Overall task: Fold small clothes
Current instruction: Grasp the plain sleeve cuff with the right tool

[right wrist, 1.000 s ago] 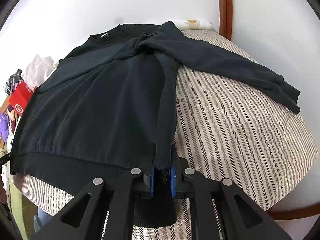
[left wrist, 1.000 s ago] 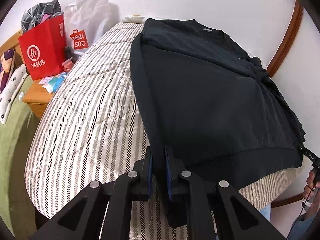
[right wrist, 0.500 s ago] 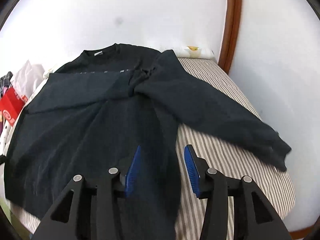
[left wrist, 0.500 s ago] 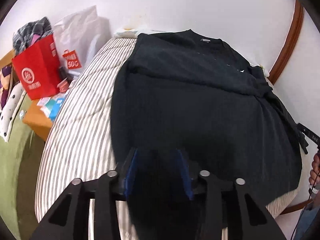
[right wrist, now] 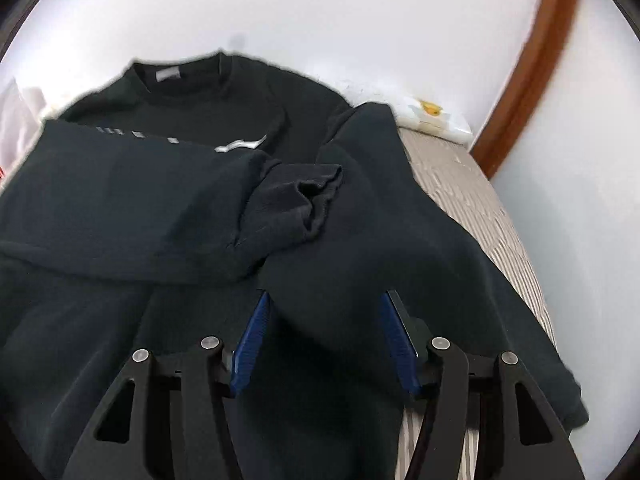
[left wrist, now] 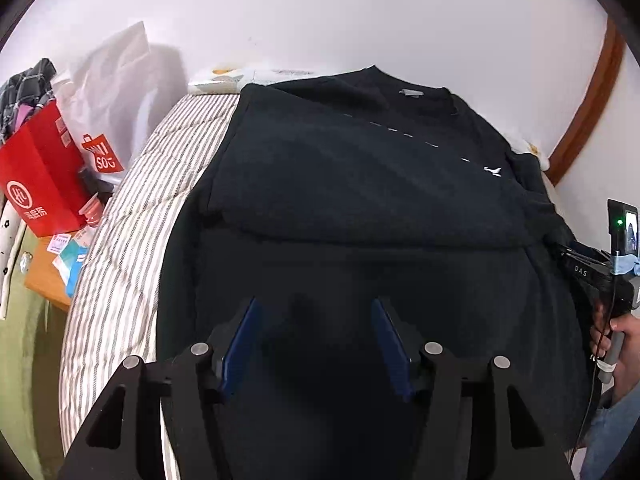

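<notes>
A black sweatshirt (left wrist: 360, 208) lies front up on the striped bed (left wrist: 132, 216), collar toward the wall. One sleeve is folded across the chest, its cuff (right wrist: 308, 196) near the middle. The other sleeve (right wrist: 460, 280) runs out over the bed to the right. My left gripper (left wrist: 316, 344) hovers over the lower left part of the body; its jaws are opening, and its blue pads stand apart from the cloth below. My right gripper (right wrist: 326, 340) hangs over the start of the spread sleeve, jaws also opening, with cloth under the gap but not pinched. In the left wrist view the right gripper (left wrist: 588, 272) shows at the right edge.
A red paper bag (left wrist: 40, 184) and a white shopping bag (left wrist: 108, 120) stand on a wooden nightstand (left wrist: 44, 276) left of the bed. A white wall and a brown wooden frame (left wrist: 588, 108) lie behind. A white packet (right wrist: 432, 120) lies at the bed's head. A person's hand (left wrist: 624, 332) holds the right gripper.
Both grippers were shut on the sweatshirt's lower corners; they have let go, opened, and moved forward over the garment toward the collar.
</notes>
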A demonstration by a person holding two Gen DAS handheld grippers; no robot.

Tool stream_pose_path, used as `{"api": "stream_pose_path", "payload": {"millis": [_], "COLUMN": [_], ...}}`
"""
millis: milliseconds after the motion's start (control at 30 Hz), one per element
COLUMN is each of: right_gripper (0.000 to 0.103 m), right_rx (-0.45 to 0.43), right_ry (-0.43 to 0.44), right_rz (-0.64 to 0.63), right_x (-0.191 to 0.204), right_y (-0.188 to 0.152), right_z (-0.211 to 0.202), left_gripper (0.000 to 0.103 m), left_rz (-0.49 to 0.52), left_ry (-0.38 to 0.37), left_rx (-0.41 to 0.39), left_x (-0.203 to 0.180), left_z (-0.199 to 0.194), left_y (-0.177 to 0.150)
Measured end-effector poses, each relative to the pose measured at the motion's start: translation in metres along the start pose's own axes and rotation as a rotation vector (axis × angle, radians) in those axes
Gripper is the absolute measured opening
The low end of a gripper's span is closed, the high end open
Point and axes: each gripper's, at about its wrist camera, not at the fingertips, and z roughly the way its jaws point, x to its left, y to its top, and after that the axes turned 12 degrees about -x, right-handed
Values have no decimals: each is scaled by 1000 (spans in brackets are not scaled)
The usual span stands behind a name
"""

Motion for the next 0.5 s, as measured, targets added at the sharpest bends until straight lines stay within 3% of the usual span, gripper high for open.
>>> {"api": "stream_pose_path", "payload": {"millis": [200,233,267,300,400,500], "right_gripper": [56,51,30,20,13,12], "right_rx": [4,-12,-33,-49,-97,-126], "right_ry": [-29,-33,-38,-44,6,-11], "right_rz": [-12,-5,7,17,135,306], "right_x": [9,7,3,-3,-37,-87], "right_y": [7,7,8,7,8,6], "right_z": [38,39,37,33,17,6], "left_gripper": [56,56,56,56,56,56], "left_rz": [-17,-11,-4,0,-9,-13], "left_ry": [5,12,20,25,25,24], "left_rx": [43,50,55,60,78,77], "left_x": [3,3,3,3,9,12], "left_z": [27,31,34,36,40,40], "left_y": [0,-1,-3,-4,-8,-10]}}
